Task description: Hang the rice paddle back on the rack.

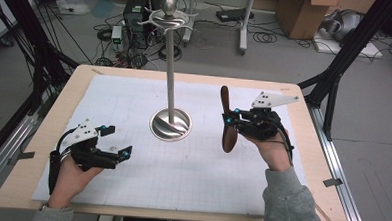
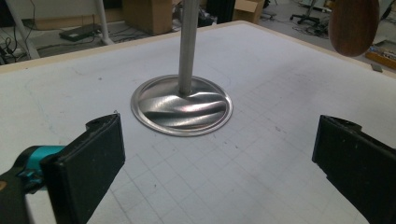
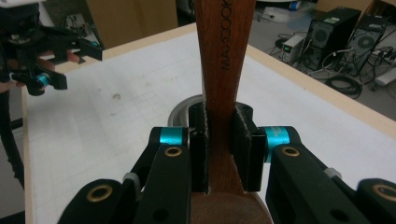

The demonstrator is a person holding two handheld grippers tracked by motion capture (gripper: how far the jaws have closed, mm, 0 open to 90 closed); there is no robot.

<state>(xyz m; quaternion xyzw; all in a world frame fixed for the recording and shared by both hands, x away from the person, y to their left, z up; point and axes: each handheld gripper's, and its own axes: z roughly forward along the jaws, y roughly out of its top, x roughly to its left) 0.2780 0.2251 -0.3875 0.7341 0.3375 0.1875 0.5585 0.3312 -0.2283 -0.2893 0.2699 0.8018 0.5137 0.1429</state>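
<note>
Now | right tool [image 1: 229, 117] clamps wooden spoon [image 1: 228, 123] | upright, bowl down

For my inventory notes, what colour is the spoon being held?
Reddish-brown wood; the spoon shows best in the right gripper view.

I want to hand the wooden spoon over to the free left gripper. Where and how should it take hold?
Grip the wooden spoon on its bare handle above the right gripper, coming level from the left: it's upright, narrow there, and its wide bowl hangs below.

stand [image 1: 172, 64]: upright mid-table | boxes [image 1: 301, 12], cables [image 1: 264, 37]: floor behind
</note>
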